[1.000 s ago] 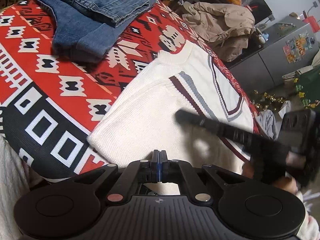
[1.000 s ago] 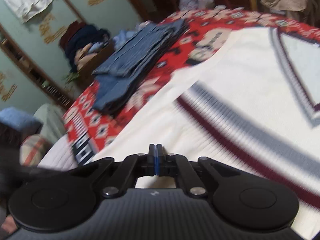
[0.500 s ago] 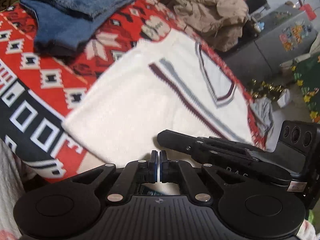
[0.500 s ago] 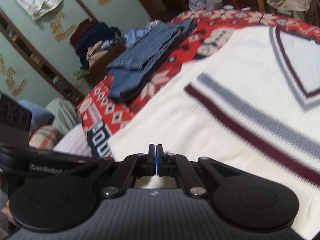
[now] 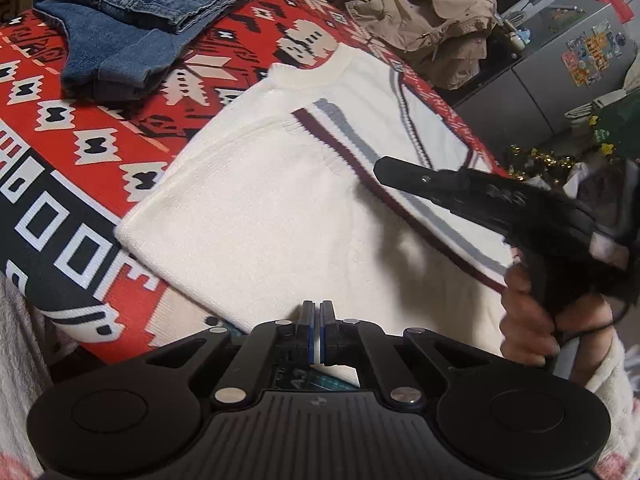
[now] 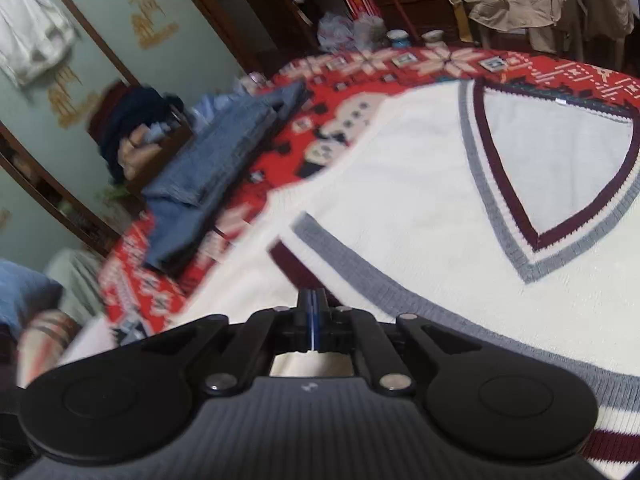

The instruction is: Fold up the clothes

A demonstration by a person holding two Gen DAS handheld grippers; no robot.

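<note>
A white sweater [image 5: 280, 208] with a V neck and gray and dark red stripes lies flat on a red patterned cloth [image 5: 72, 152] on the tabletop, with one side already folded in. Folded blue jeans [image 5: 136, 20] sit on the same cloth, well apart from the sweater, up and to the left in the left camera. The left tool [image 5: 317, 330] is pressed closed, with only a thin line between its two fingers, and it holds nothing. It hovers at the near bottom edge of the sweater. The right tool [image 6: 313, 320] is closed too and holds nothing. In the left camera it [image 5: 384, 166] reaches in from the right, low over the stripes in the middle of the sweater; I cannot tell if it touches the knit. The sweater stretches away from both tools, its long way running from the near hem up to the neck. The left tool is nearer the hem, so I think it would open and pinch that edge, then carry it up toward the neck, while the right tool marks the fold line
</note>
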